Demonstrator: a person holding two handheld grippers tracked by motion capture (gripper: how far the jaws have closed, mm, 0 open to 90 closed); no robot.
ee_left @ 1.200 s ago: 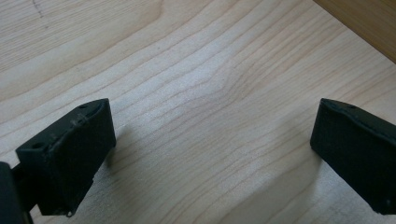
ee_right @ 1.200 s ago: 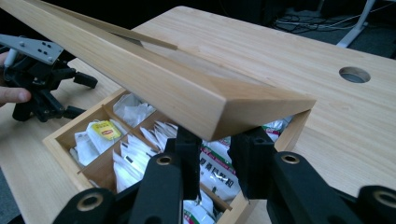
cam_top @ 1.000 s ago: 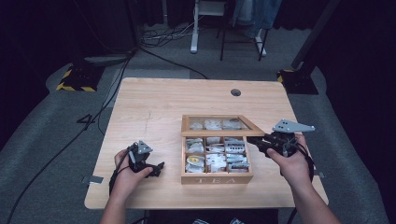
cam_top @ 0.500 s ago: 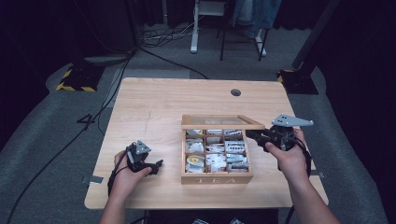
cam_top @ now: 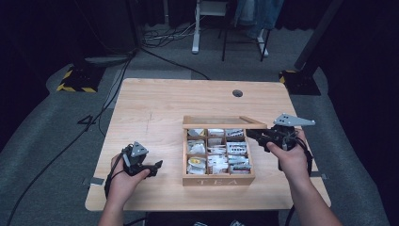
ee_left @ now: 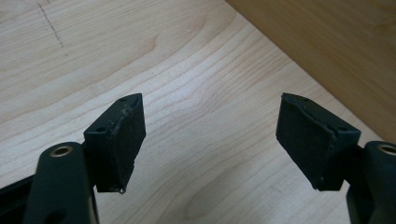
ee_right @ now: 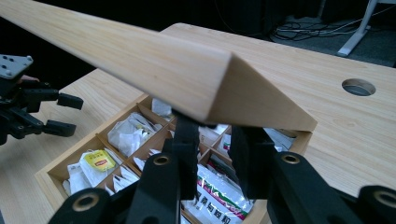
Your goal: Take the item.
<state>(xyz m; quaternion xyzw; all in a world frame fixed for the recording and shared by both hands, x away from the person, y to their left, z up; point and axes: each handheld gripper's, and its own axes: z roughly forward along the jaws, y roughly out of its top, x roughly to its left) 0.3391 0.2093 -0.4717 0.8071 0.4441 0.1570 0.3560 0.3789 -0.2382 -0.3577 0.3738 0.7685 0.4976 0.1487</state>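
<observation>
The right gripper (cam_top: 254, 134) clamps the lid (cam_top: 225, 122), now lowered toward the tea box (cam_top: 219, 179) at table centre. The left gripper (cam_top: 157, 165), at 9 o'clock of it, empty, has just been narrowing. Closing appears nearly complete.

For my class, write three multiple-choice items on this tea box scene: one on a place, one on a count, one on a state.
1. Where is the left gripper?
A. left of the tea box
B. inside the box
C. on the floor

2. How many columns of compartments does the box have?
A. two
B. three
C. five

3. How is the lid?
A. flat shut
B. lying on the table
C. raised at the back, gripped by the right gripper

Key: 1 A, the high view shows it over bare wood left of the box. 2 B, three columns show from above. 3 C, the right gripper view shows the jaws clamped at the lid's corner, tea bags exposed below.
</observation>
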